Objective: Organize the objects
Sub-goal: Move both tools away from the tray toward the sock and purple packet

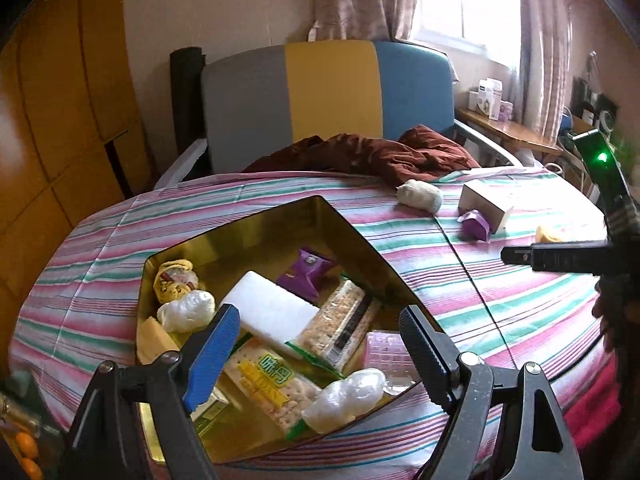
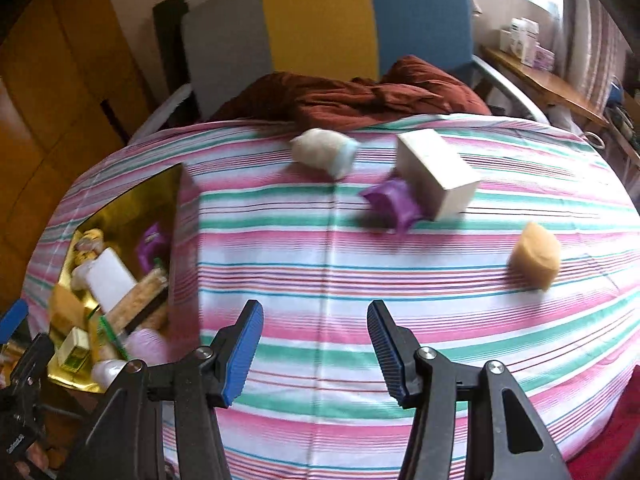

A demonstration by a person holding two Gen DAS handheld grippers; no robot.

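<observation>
Gold tray (image 1: 240, 224) sits at the left side of the striped bed cover (image 1: 480, 292), its near corner toward the bed's near edge. Contents, as seen from the left wrist view: a white foam block (image 1: 276, 308) near the centre, a purple snack packet (image 1: 306, 272) against the far right wall, a yellow knitted item (image 1: 174, 284) at the far left wall, a clear-wrapped white bundle (image 1: 186, 312) just beside it, a cracker pack with green lettering (image 1: 272, 388) toward the near side, a second cracker pack (image 1: 340, 328) lying next to the foam block, and another clear-wrapped bundle (image 1: 348, 400) at the near right wall.

Left gripper (image 1: 320, 356) hangs above the tray's near side with its jaws spread apart and nothing between them.

Right gripper (image 2: 316, 352) is over bare bed cover near the near edge, jaws likewise spread and unloaded.

Loose items on the bed cover, toward the far edge: a white rolled bundle (image 2: 324, 152), a white box (image 2: 436, 172) and a purple packet (image 2: 392, 204) touching the box. A tan sponge-like piece (image 2: 534, 254) lies apart toward the right edge. A brown blanket (image 2: 352, 96) is heaped at the far edge.
</observation>
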